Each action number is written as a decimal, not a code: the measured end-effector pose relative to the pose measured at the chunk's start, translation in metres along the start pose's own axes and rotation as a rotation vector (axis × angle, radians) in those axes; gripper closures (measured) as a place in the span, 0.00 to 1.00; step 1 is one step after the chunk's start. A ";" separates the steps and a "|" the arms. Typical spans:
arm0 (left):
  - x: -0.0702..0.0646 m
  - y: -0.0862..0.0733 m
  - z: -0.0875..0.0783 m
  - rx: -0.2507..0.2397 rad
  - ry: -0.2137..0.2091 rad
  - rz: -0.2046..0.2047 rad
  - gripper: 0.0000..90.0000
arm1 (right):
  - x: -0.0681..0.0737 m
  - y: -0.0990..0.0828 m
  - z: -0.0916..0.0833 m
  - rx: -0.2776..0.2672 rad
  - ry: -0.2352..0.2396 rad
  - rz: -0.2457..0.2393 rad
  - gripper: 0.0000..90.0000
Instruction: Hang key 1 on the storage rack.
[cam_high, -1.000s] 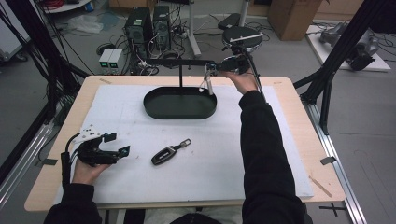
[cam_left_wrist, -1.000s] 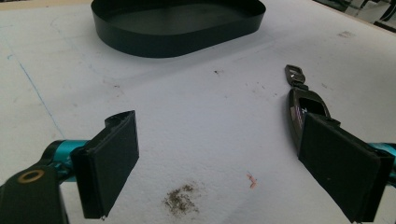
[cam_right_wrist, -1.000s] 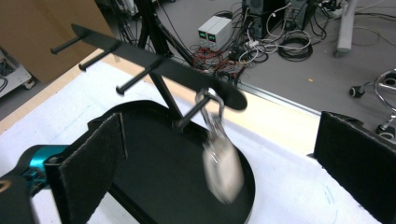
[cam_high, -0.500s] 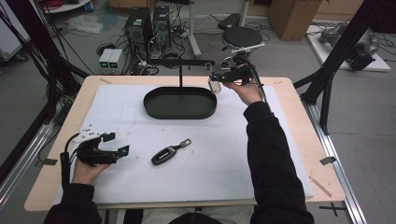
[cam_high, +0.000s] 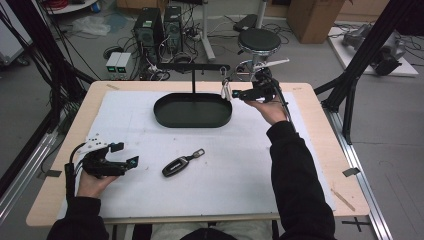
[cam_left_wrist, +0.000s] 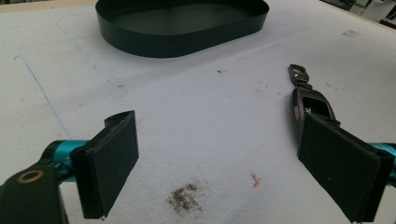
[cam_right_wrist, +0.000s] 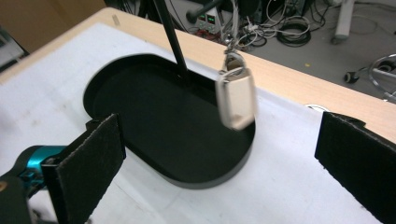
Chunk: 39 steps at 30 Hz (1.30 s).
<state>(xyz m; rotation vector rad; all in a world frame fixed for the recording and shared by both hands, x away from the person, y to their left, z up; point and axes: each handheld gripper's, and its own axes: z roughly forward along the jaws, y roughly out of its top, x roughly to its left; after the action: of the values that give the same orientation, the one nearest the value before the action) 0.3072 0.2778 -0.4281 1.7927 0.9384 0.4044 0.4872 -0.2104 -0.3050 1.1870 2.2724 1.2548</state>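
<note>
The black oval tray (cam_high: 193, 111) is taken as the landmark, set toward the far middle of the white-covered tabletop (cam_high: 240, 175). From inside the tray, near its far wall, a thin black stand (cam_high: 194, 82) rises, topped by a horizontal bar. At the right end of that bar a pale beige key fob (cam_high: 226, 90) is seen hanging by a ring; in the right gripper view the key fob (cam_right_wrist: 236, 97) is shown suspended above the tray's right end, slightly blurred, clear of the tray floor.

Just to the right of the tray, the right hand-held gripper (cam_high: 239, 94) is held above the tabletop, pointed at the hanging fob. Its jaws are spread wide in the right gripper view, with nothing between them; the fob hangs ahead of them, untouched.

Well to the near left of the tray, the left hand-held gripper (cam_high: 125, 155) is rested low on the tabletop. Its jaws are also parted wide and nothing is gripped. A dark car key (cam_high: 181, 163) with a metal clip at its far end is laid flat on the tabletop on the near side of the tray, just right of the left hand-held gripper; in the left gripper view the car key (cam_left_wrist: 308, 101) is partly hidden behind the right-hand jaw.
</note>
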 end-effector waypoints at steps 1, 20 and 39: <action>0.000 0.000 0.000 0.000 0.000 0.000 0.14 | 0.000 -0.002 -0.001 -0.001 0.000 -0.003 0.01; -0.001 -0.001 0.002 0.026 -0.002 0.007 0.14 | 0.003 -0.057 -0.036 -0.032 0.006 -0.030 0.01; -0.001 -0.001 0.001 0.031 0.002 0.006 0.14 | 0.005 -0.121 -0.054 0.009 -0.027 -0.045 0.01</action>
<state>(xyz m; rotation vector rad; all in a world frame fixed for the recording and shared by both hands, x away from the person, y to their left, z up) 0.3067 0.2761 -0.4294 1.8240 0.9460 0.3976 0.3894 -0.2711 -0.3699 1.1426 2.2748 1.2064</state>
